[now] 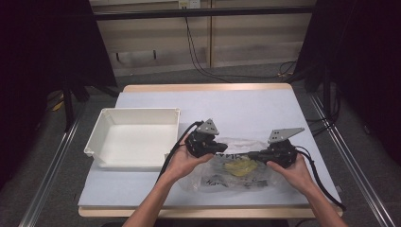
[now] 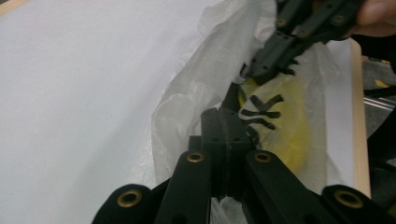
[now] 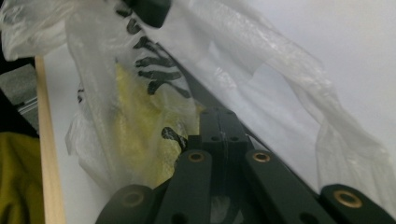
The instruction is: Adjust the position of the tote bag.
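A clear plastic bag (image 1: 236, 172) with black print lies at the table's front middle, and a yellow thing (image 1: 240, 166) sits inside it. My left gripper (image 1: 224, 148) is shut on the bag's upper edge from the left. My right gripper (image 1: 251, 154) is shut on the same edge from the right, close to the left one. In the left gripper view the jaws (image 2: 225, 122) press together on the bag film (image 2: 196, 88), with the yellow thing (image 2: 286, 128) just beyond. In the right gripper view the jaws (image 3: 219, 123) pinch the film (image 3: 261, 79) beside the yellow thing (image 3: 135, 121).
An empty white tray (image 1: 97, 137) stands on the left half of the pale table (image 1: 246, 106). The table's wooden front edge (image 1: 208, 211) runs just below the bag. Cables trail from both grippers toward the table's sides.
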`<control>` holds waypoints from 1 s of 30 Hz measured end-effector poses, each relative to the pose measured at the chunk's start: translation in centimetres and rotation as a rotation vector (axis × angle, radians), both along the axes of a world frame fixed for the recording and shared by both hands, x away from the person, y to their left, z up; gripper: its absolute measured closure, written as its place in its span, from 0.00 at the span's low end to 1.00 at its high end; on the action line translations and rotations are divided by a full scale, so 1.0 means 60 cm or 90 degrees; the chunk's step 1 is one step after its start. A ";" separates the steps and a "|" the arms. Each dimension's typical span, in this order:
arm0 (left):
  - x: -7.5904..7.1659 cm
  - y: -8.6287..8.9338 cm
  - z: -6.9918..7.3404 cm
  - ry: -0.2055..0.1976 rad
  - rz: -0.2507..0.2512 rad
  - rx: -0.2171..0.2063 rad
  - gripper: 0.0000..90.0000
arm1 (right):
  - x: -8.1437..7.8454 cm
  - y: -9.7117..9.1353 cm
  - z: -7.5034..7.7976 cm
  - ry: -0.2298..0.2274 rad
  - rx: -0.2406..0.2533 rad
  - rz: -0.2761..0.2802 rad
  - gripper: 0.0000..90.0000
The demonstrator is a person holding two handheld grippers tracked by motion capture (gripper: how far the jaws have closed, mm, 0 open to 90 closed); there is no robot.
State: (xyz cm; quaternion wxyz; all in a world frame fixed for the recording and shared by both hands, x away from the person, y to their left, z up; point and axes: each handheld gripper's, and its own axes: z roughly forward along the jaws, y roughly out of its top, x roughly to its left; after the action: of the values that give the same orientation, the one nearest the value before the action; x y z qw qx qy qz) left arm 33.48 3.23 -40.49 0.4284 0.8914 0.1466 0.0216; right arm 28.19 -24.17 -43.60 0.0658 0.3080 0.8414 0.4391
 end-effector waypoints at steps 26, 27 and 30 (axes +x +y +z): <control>-0.001 0.047 -0.040 0.017 0.030 0.030 1.00 | -0.075 -0.004 -0.059 0.063 -0.030 0.053 1.00; 0.001 0.046 -0.042 0.020 0.037 0.022 1.00 | -0.076 -0.004 -0.063 0.065 -0.034 0.053 1.00; 0.012 0.045 -0.049 0.031 0.051 0.024 1.00 | -0.080 -0.004 -0.074 0.078 -0.041 0.055 1.00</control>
State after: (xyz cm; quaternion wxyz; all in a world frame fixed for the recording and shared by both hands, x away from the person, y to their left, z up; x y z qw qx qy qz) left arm 34.23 5.90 -43.42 0.4066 0.8930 0.1920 0.0200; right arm 23.39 -24.38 -48.03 0.0054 0.2952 0.8701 0.3946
